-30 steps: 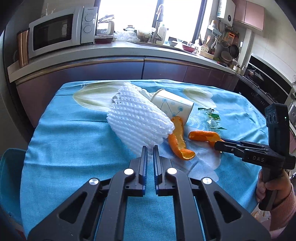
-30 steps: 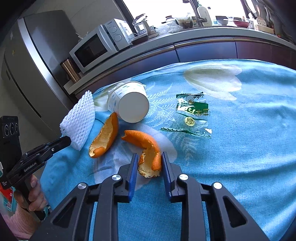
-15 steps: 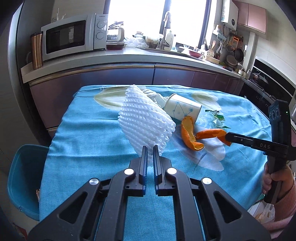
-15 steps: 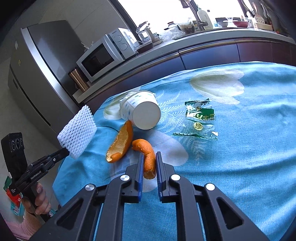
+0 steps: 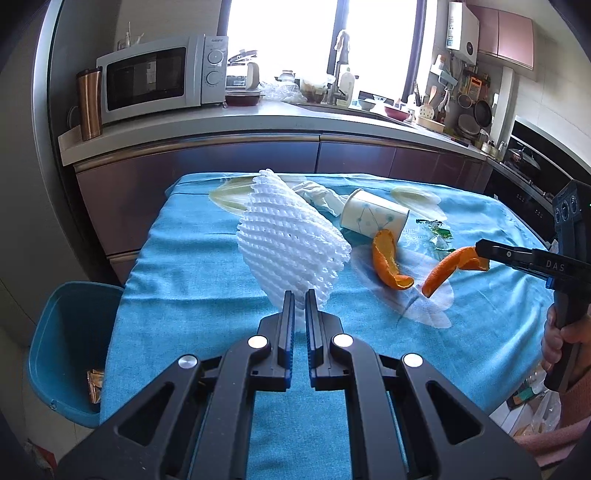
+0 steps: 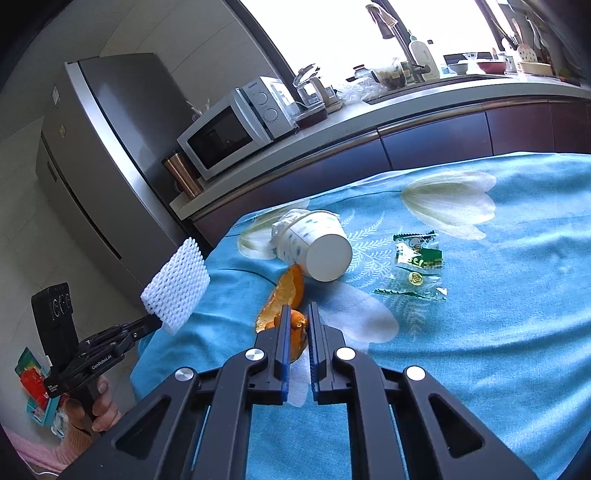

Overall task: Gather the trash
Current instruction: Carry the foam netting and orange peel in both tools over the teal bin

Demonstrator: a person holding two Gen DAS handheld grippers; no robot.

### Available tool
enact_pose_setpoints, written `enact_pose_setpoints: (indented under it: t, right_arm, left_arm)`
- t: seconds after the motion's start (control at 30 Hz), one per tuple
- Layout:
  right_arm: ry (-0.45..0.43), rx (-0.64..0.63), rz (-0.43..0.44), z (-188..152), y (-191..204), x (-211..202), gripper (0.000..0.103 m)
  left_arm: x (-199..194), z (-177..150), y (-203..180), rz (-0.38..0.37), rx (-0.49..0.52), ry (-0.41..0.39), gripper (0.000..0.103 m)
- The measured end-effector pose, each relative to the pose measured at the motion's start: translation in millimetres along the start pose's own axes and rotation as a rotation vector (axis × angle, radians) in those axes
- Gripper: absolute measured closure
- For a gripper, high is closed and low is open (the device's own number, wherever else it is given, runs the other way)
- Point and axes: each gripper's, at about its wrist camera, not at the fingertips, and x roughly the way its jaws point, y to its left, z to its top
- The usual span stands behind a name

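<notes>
Right gripper's fingers (image 6: pixel 283 332) hide most of the held peel (image 6: pixel 295 332) — foam net (image 5: pixel 291 251) covers the tissue (image 5: pixel 317 197) behind; bin (image 5: pixel 66 350) contents too small to tell.

Bright window (image 5: pixel 284 33) behind sink, daylight strong. White microwave (image 5: pixel 162 77) on pale countertop (image 5: pixel 207 127), copper tumbler (image 5: pixel 88 103) beside. Dark purple cabinets (image 5: pixel 229 162) below. Steel fridge (image 6: pixel 96 158) left. Blue floral tablecloth (image 6: pixel 498 314).
</notes>
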Motion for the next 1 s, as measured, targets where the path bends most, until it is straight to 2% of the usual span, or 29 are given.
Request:
enact_pose_setpoints:
  t: [0.33, 0.7, 1.0]
  right_arm:
    - [0.013, 0.014, 0.054, -3, 7, 6, 0.096]
    - [0.012, -0.037, 0.148, 4, 40, 9, 0.097]
    - [0.050, -0.061, 0.222, 3, 65, 34, 0.097]
  left_arm:
    - [-13, -8, 10, 0.022, -0.005, -0.001, 0.097]
    - [-29, -14, 21, 0.057, 0.002, -0.010, 0.097]
    - [-42, -19, 34, 0.093, -0.019, -0.018, 0.097]
